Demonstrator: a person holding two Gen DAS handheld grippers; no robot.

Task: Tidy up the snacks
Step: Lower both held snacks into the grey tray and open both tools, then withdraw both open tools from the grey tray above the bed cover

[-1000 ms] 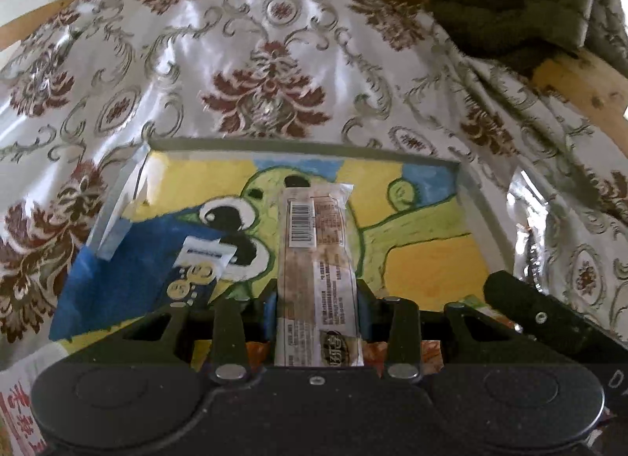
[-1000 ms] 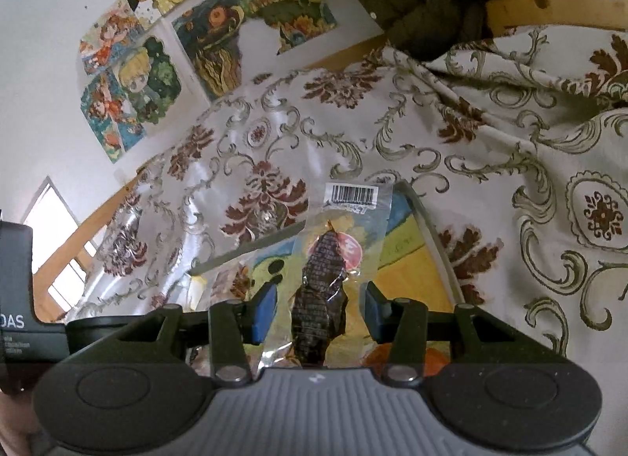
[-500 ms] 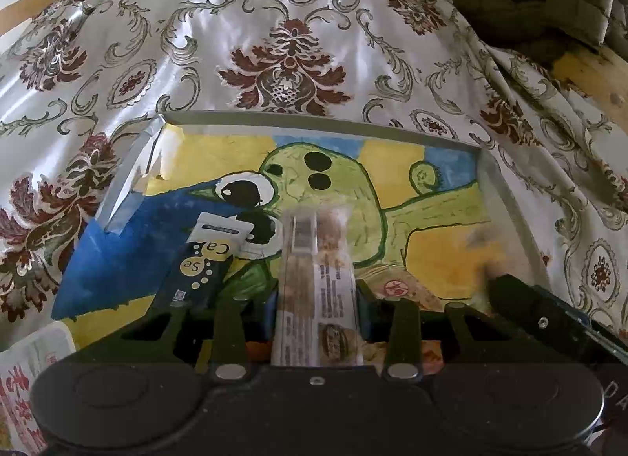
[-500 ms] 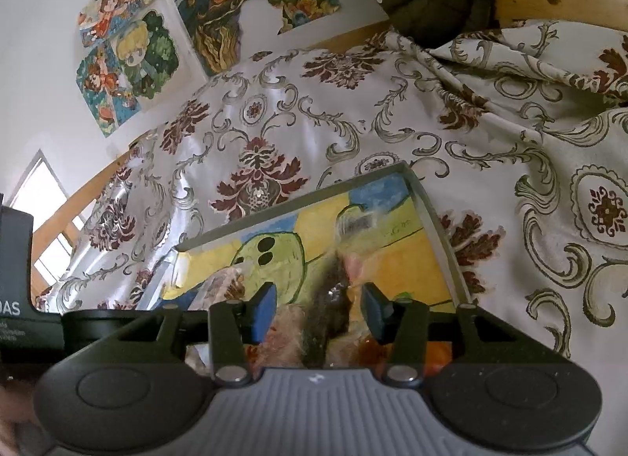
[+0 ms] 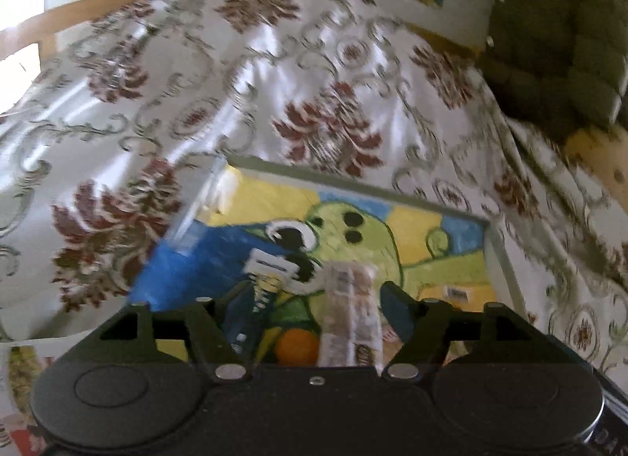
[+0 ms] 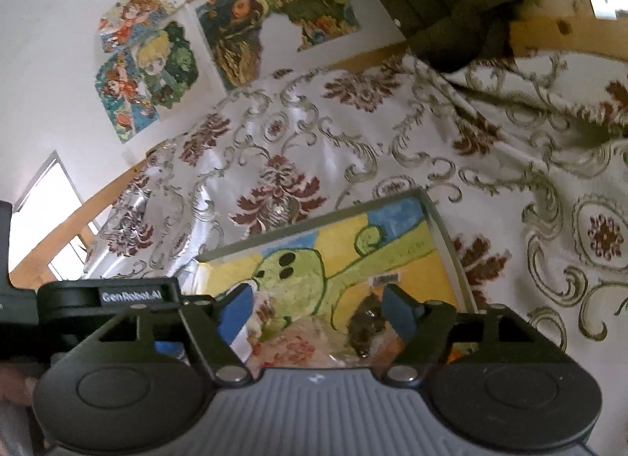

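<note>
Left wrist: my left gripper (image 5: 314,299) opening, crinkly bar wrapper (image 5: 350,314) loose between jaws, over painted tray (image 5: 495,248) | right gripper (image 6: 314,310) opening, glossy dark snack pouch (image 6: 367,328), seemingly unpinched, blurred.

White wall (image 6: 47,63), colourful paintings (image 6: 149,75), bright window (image 6: 43,204)

Snack bar (image 5: 351,314) motion-blurred, label unreadable; lower end hidden behind left gripper (image 5: 314,299) body.
</note>
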